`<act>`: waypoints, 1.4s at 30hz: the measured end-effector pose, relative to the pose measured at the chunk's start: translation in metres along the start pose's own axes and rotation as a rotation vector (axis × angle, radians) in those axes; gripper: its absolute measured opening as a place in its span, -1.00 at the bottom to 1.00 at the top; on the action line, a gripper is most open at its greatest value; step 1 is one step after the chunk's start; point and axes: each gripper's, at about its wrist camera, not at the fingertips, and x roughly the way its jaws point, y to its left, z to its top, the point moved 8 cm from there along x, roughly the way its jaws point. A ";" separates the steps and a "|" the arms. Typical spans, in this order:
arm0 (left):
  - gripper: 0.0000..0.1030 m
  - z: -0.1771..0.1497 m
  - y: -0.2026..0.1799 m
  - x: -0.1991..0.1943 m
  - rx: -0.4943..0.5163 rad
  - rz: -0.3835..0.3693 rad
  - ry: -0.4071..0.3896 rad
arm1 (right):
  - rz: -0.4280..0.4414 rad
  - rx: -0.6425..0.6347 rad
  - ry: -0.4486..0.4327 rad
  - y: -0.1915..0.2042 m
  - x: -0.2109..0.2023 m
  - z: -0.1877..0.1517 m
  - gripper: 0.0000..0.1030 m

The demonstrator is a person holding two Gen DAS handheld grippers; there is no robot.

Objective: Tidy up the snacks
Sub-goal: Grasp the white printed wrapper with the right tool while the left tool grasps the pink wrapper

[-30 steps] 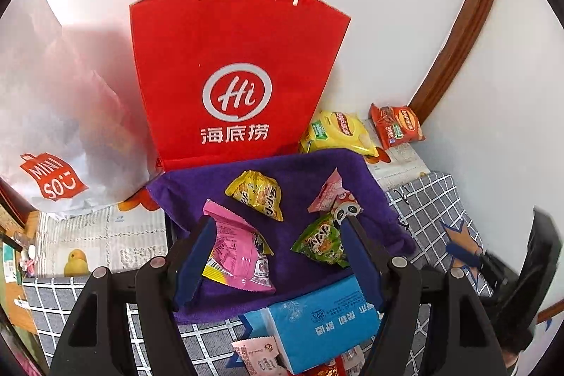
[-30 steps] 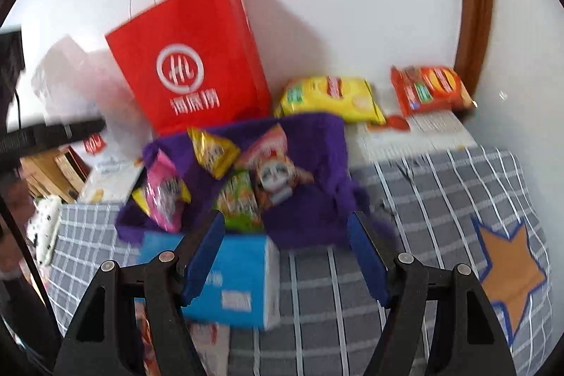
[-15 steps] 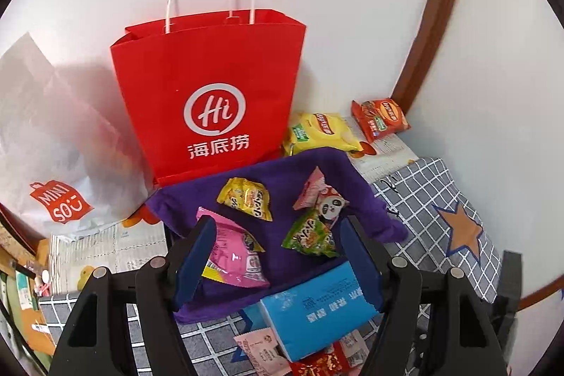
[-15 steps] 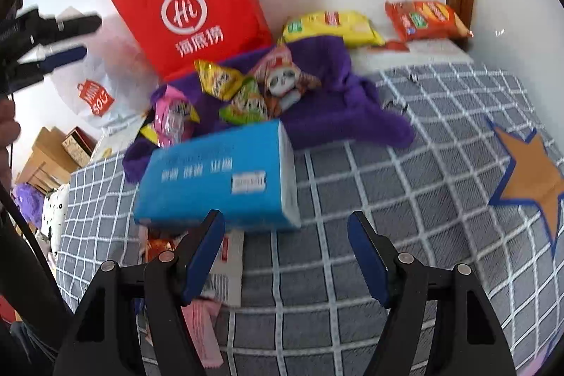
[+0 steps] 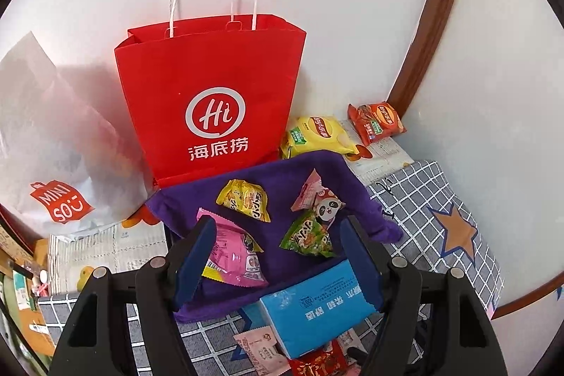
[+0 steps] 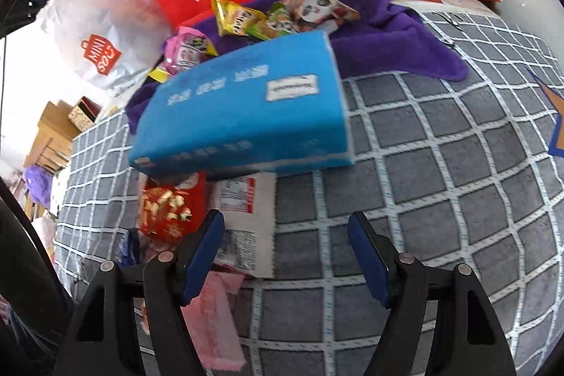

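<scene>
A red paper bag (image 5: 211,101) stands upright against the wall, open at the top. In front of it a purple cloth (image 5: 278,199) holds a pink packet (image 5: 236,256), a yellow packet (image 5: 245,199), a green packet (image 5: 310,235) and a panda packet (image 5: 317,196). My left gripper (image 5: 275,259) is open and empty, high above the cloth. My right gripper (image 6: 287,252) is open and empty, low over the checked mat, just in front of a white packet (image 6: 246,221), a red packet (image 6: 169,207) and a blue tissue pack (image 6: 246,104).
Two Lay's chip bags, yellow (image 5: 317,136) and orange (image 5: 377,122), lie by the wall. A white Miniso bag (image 5: 60,143) sits left of the red bag. A pink packet (image 6: 211,316) lies under my right gripper. The grey checked mat (image 6: 440,182) spreads to the right.
My right gripper has dropped forward and down toward the mat; the blue pack and loose packets now loom close. My left gripper has risen and pulled back a little.
</scene>
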 end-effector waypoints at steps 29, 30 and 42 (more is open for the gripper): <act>0.38 -0.002 0.014 0.014 -0.055 0.040 0.015 | 0.005 -0.168 -0.105 0.008 -0.029 -0.010 -0.32; 0.38 -0.002 0.012 0.013 -0.048 0.040 0.014 | -0.009 -0.168 -0.112 0.003 -0.032 -0.010 -0.32; 0.38 -0.036 0.033 -0.011 -0.082 0.137 0.046 | -0.052 -0.161 -0.068 -0.015 -0.011 -0.019 0.19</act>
